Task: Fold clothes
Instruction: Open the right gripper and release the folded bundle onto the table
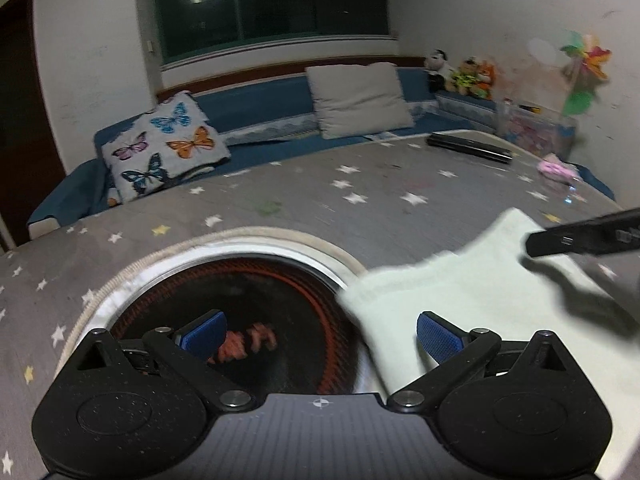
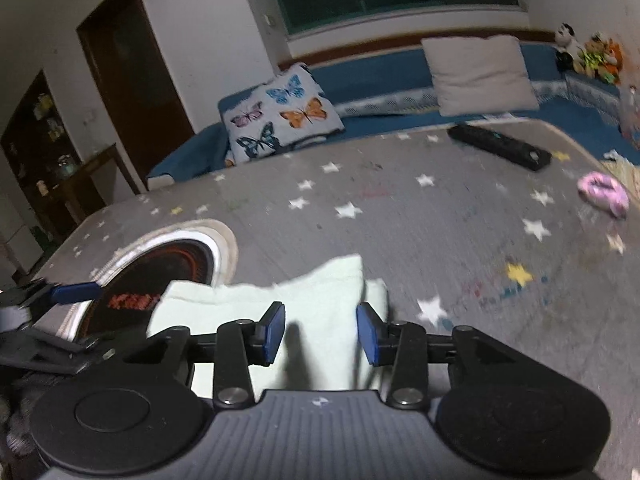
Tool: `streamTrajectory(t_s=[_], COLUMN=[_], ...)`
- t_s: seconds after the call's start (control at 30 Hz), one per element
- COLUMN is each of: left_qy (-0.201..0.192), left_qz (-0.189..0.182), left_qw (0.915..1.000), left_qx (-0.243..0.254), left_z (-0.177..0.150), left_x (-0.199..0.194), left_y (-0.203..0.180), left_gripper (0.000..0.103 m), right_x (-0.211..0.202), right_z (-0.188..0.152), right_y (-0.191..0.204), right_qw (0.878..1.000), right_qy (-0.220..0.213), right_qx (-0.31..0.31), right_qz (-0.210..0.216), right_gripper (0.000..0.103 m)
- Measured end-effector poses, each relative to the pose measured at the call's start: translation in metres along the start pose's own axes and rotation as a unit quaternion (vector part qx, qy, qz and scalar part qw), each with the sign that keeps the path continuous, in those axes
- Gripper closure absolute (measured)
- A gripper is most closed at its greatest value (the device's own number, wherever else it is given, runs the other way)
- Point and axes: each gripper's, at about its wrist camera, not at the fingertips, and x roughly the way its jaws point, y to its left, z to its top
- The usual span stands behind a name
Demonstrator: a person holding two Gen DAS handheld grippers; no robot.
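The star-patterned table cover (image 2: 400, 208) spreads under everything, with the round heater well (image 1: 248, 300) sunk in it, glowing orange, nothing inside that I can make out. My pale green cloth (image 2: 320, 292) lies folded beside that well, overlapping its rim. It looks light, soft, floppy; I'd pinch a corner or folded edge. My right gripper (image 2: 321, 334) stands spread above it, my left gripper (image 1: 320, 334) wide, empty.
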Motion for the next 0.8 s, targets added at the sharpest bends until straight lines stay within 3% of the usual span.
streamTrajectory(t_s=[0.4, 0.6, 0.8], left_qy=[0.028, 0.011, 0.014], left_qz=[0.019, 0.018, 0.008], left_qw=[0.9994, 0.9998, 0.9996], left_qx=[-0.008, -0.005, 0.021], left_z=[0.001, 0.005, 0.004], left_x=[0.039, 0.026, 0.03], left_y=[0.016, 0.013, -0.002], left_gripper=[0.0, 0.0, 0.0], right_x=[0.029, 0.005, 0.012], right_z=[0.003, 0.009, 0.015], right_y=[-0.015, -0.009, 0.006], right_qw=[1.0, 0.999, 0.999], right_qy=[0.021, -0.021, -0.008], right_qx=[0.011, -0.007, -0.02], right_qz=[-0.008, -0.028, 0.027], right_gripper=[0.061, 0.06, 0.061])
